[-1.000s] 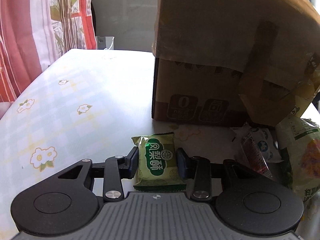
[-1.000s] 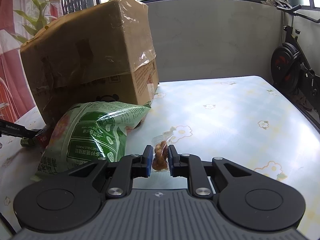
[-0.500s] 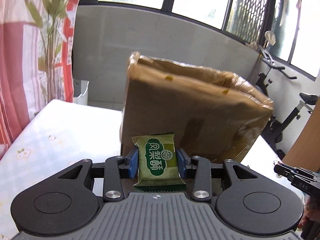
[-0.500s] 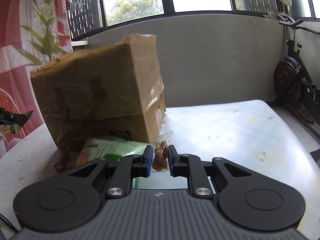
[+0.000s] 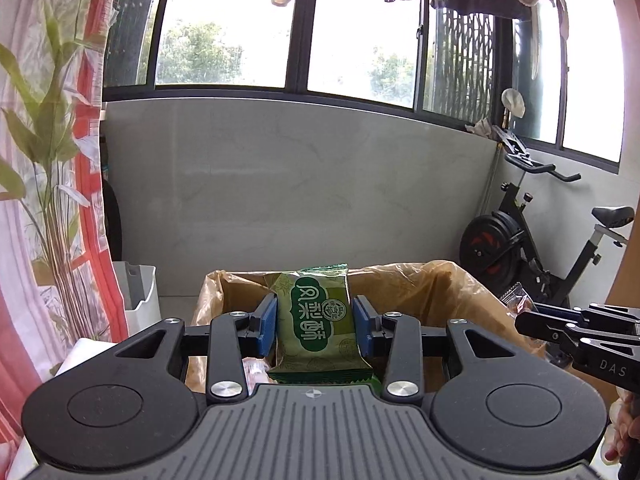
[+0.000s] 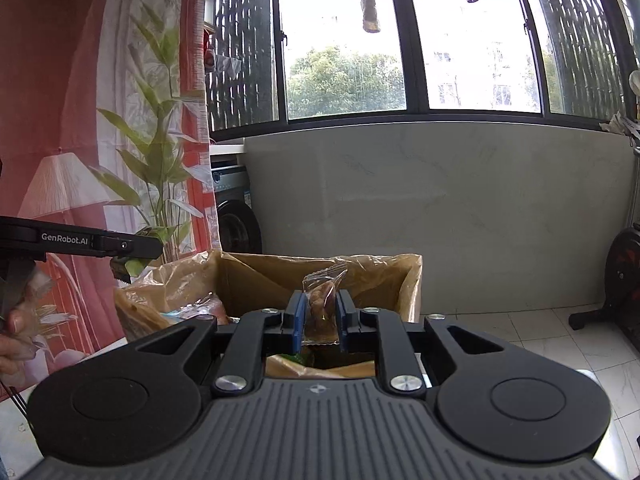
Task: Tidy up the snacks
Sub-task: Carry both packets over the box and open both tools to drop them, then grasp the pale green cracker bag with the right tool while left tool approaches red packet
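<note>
Carrying two snacks over the open cardboard box (image 5: 448,280). Left gripper (image 5: 315,326) is clamped on a green pastry packet (image 5: 316,320), upright between the blue pads (image 5: 267,324). Right gripper (image 6: 319,320) is pinched narrow on a small clear packet of brown nuts (image 6: 320,308).

- Box mouth sits just beyond both tools at 12 o'clock; loose plastic liner (image 5: 404,276) drapes over the rim. Other wrappers already lie inside (image 6: 192,312).
- From the left camera, the right gripper shows at 3 o'clock, near the box's right edge.

Advice, by judgement:
- Bring each packet clearly past the near rim before letting go.
- Tip noses down so packets fall inward, not onto the liner's fold.
- Release one side at a time; keep the tools apart.
- The nut packet looks light and may cling to a pad.
</note>
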Tool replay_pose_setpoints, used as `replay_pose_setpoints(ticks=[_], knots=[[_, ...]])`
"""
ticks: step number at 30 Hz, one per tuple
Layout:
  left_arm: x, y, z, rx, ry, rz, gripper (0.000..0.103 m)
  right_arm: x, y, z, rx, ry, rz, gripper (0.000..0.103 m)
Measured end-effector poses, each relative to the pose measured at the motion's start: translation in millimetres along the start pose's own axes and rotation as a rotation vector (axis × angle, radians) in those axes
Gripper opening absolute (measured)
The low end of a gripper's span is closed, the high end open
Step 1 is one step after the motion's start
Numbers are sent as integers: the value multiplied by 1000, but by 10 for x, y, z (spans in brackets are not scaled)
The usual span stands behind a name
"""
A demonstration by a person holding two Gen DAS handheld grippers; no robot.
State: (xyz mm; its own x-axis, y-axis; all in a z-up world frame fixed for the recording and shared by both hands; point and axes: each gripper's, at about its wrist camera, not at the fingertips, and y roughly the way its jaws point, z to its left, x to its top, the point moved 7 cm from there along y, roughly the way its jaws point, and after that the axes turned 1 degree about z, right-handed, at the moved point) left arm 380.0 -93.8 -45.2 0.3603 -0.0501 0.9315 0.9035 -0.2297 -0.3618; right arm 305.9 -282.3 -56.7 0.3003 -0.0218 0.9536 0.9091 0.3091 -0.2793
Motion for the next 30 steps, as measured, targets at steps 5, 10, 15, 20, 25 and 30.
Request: replay_pose_setpoints(ticks=[5, 10, 15, 20, 25, 30], knots=[[-39, 363, -18, 23, 7, 60, 42, -47, 346, -27, -57, 77, 75, 18], [-105, 467, -6, 81, 19, 78, 68, -104, 420, 28, -73, 70, 96, 21], [-132, 333, 107, 34, -25, 75, 71, -93, 301, -9, -80, 75, 76, 43], [-214, 94, 202, -1, -35, 79, 73, -65, 54, 44, -54, 76, 13, 67], [-343, -240, 257, -35, -50, 54, 80, -148, -251, 202, -65, -9, -47, 93], [-529, -557, 277, -43, -68, 22, 83, -386, -482, 296, -79, -17, -66, 99]])
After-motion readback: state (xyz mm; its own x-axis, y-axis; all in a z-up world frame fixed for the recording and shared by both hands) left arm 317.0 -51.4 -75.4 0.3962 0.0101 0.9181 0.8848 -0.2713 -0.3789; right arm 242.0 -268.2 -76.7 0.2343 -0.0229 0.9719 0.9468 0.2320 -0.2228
